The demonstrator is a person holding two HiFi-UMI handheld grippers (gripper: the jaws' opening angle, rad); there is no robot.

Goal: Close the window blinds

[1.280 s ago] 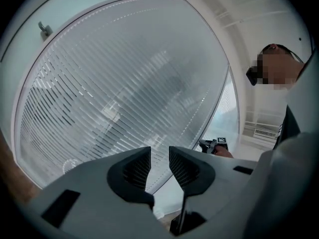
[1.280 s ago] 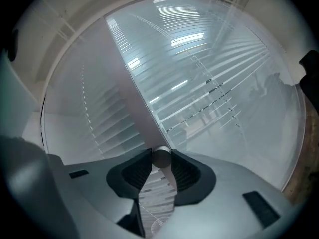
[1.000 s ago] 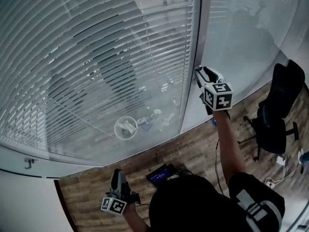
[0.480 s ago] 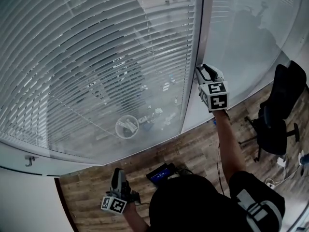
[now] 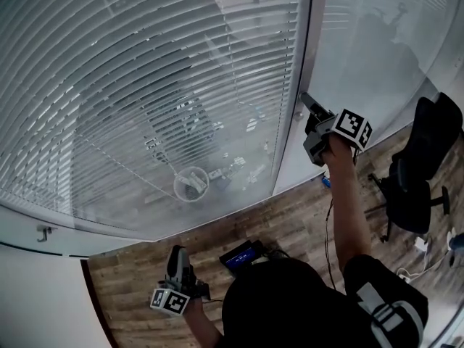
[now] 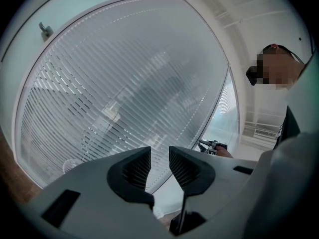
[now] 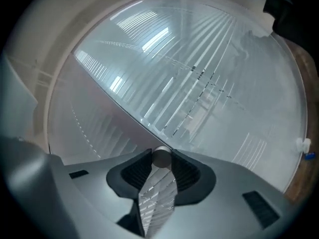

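The slatted window blinds (image 5: 145, 85) fill the big pane at left, with the outside still visible through the slats. A small metal knob (image 7: 161, 157) sticks out of the white frame post (image 5: 301, 64) between the panes. My right gripper (image 5: 306, 106) points level at that post. Its jaws have just been closing and are shut on the knob, which sits between the pads. My left gripper (image 5: 176, 258) hangs low near the floor; its jaws stand a little apart with nothing between them (image 6: 159, 166). The left gripper view shows the blinds (image 6: 124, 83) and the right gripper (image 6: 208, 145) far off.
A black office chair (image 5: 420, 165) stands at right on the wooden floor (image 5: 290, 216). A small device with a blue screen (image 5: 241, 256) lies on the floor by my feet. Cables and a plug strip (image 5: 422, 242) lie at far right. The right pane (image 5: 377, 42) is frosted.
My right gripper has rolled about its own axis at the frame post; its marker cube swung up and to the right. The left gripper has stayed where it was.
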